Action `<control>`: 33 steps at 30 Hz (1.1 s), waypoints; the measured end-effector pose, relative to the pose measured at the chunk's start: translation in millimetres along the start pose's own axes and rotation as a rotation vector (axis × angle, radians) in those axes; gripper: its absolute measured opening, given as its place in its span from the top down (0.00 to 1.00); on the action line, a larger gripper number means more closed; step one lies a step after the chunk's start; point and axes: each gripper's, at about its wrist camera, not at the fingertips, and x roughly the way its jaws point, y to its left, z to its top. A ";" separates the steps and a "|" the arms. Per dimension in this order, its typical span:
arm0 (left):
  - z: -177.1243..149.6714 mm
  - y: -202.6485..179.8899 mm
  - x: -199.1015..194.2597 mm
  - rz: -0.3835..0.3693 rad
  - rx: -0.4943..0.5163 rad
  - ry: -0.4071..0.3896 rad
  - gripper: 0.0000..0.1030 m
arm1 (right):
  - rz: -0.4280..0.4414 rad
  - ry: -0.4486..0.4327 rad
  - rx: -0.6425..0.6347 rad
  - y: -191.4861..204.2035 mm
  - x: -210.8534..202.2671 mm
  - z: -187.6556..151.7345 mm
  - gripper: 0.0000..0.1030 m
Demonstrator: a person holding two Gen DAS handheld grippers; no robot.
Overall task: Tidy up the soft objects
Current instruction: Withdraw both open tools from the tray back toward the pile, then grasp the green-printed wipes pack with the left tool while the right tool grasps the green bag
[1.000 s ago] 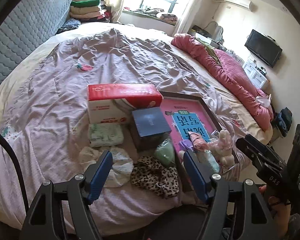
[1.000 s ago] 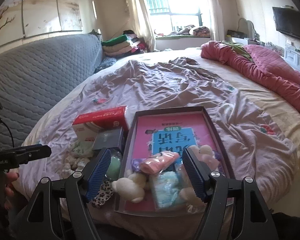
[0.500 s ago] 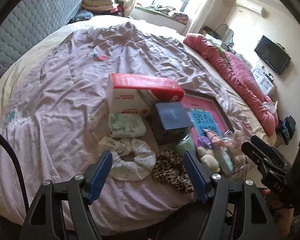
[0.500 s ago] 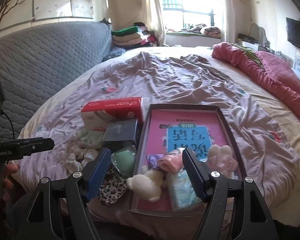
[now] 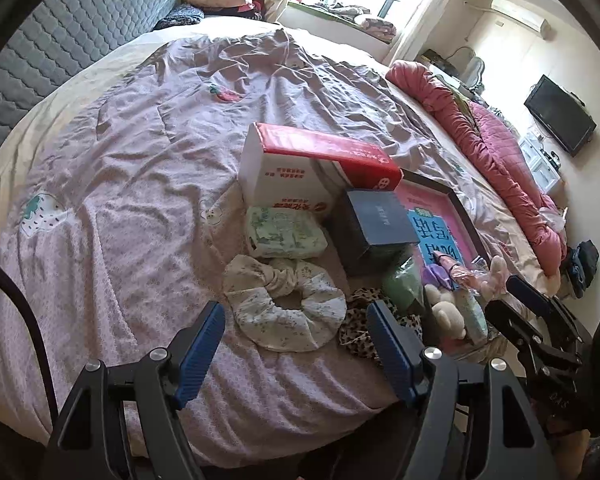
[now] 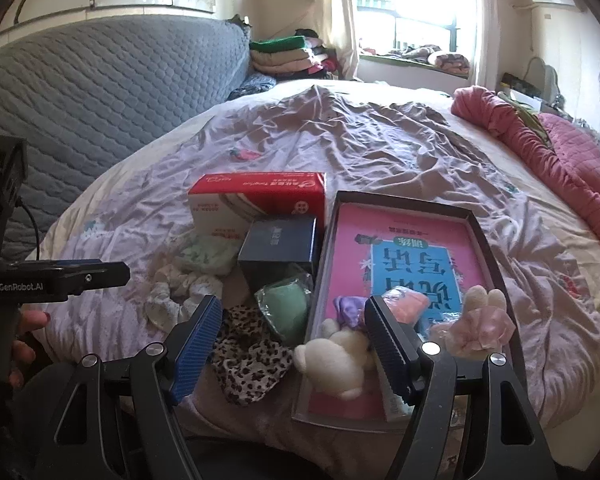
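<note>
Both claws stand wide and empty. The left gripper [image 5: 296,344] points down at the floral scrunchie [image 5: 286,308], which lies flat on the lilac sheet [image 5: 120,184] right ahead of its blue pads, not between them; my guess is it's the next pick, since it's the closest loose soft item and has clear sheet on its left side. The right gripper [image 6: 292,340] hovers over the near edge of the dark tray [image 6: 490,252], leopard scrunchie [image 6: 248,356] under its left finger, white plush bunny [image 6: 336,360] by its right one. The tray looks like the collection spot: besides that bunny it already holds a pink-skirted bunny [image 6: 480,320], a purple piece [image 6: 350,308], a pink roll [image 6: 406,304] and a pale packet partly hidden behind the right finger, all bunched at the near end. Still outside, left of the tray: both scrunchies, a green pouch [image 6: 286,308] leaning against the tray wall, and a folded green-print pack [image 5: 286,234]. The red-and-white box [image 5: 300,172] and dark blue box [image 5: 374,228] sit among them, rigid, so probably just clutter to work around. The green pouch is wedged between blue box and tray, which likely makes it awkward to grab until the scrunchies are cleared.
</note>
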 end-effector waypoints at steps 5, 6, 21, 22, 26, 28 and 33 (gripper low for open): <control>-0.3 3.1 2.1 -0.005 -0.005 0.003 0.29 | 0.003 0.018 -0.009 3.7 6.7 -2.6 0.27; -0.5 3.8 3.4 -0.003 -0.004 0.006 0.29 | 0.004 0.022 -0.011 4.7 8.3 -3.4 0.27; 0.9 8.9 18.7 -0.011 0.002 0.010 0.29 | 0.023 0.055 -0.039 23.3 34.2 -6.7 0.27; 2.7 8.7 21.4 -0.012 0.001 0.012 0.29 | 0.023 0.054 -0.035 22.5 35.5 -7.0 0.27; 9.2 7.0 28.0 -0.002 0.005 0.010 0.29 | 0.019 0.060 -0.017 19.8 41.7 -8.1 0.27; 12.9 6.7 31.9 -0.004 0.003 0.008 0.29 | 0.018 0.060 -0.017 19.3 43.5 -8.2 0.27; 20.6 7.7 43.0 -0.011 -0.022 0.018 0.29 | 0.016 0.064 -0.013 17.8 48.1 -7.6 0.27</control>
